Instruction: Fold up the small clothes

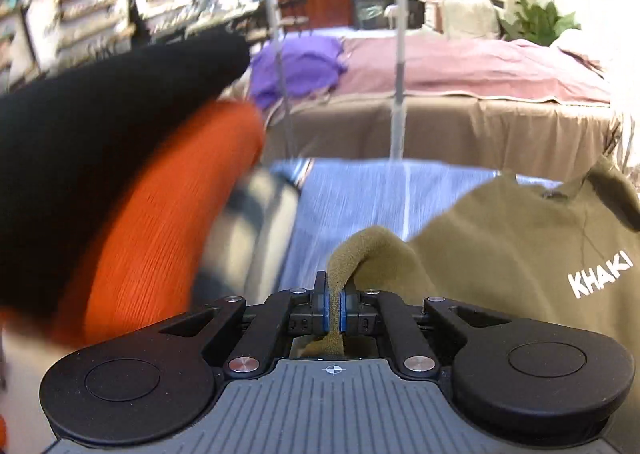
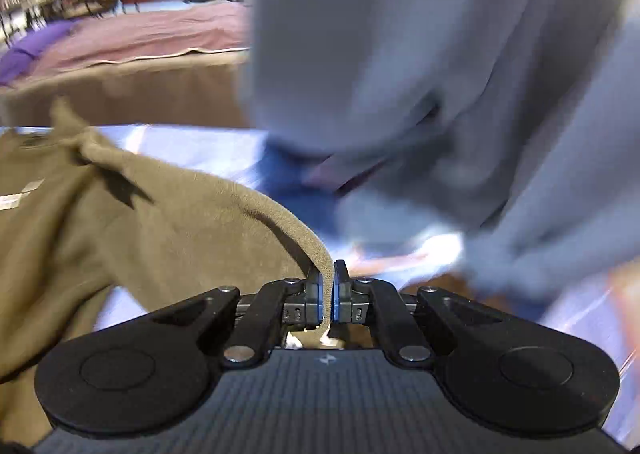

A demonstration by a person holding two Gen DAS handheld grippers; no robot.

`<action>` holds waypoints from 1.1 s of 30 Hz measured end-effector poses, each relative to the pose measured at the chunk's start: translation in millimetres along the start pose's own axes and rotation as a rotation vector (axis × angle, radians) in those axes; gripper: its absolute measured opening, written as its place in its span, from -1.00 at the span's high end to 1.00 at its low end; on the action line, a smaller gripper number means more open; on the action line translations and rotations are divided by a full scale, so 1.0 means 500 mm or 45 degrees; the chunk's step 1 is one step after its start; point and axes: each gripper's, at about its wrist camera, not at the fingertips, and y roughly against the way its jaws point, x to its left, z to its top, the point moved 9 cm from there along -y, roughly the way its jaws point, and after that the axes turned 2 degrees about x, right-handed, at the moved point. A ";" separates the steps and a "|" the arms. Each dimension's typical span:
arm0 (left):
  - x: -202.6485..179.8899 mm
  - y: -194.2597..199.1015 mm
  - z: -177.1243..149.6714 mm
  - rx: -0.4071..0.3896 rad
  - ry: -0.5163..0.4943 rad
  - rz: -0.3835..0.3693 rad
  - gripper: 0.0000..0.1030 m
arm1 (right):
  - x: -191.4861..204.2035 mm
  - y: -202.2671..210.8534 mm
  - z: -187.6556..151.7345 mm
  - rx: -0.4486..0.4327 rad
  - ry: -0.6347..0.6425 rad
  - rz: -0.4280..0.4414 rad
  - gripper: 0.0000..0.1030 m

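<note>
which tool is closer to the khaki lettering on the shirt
Left. The left tool pinches the shirt edge with the KHAKI lettering just to its right. The right tool grips another edge; no lettering is readable in its view.

One readable word
"KHAKI" stands in white capital letters on the olive shirt (image 1: 520, 254), at the right edge of the left wrist view.

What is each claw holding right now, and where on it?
Both are shut on the khaki shirt: the left claw and the right claw each pinch an edge fold.
</note>
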 end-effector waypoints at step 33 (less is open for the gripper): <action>-0.162 0.319 -0.683 0.436 0.208 -0.370 -1.00 | 0.400 0.158 -0.449 0.370 0.224 0.875 -0.36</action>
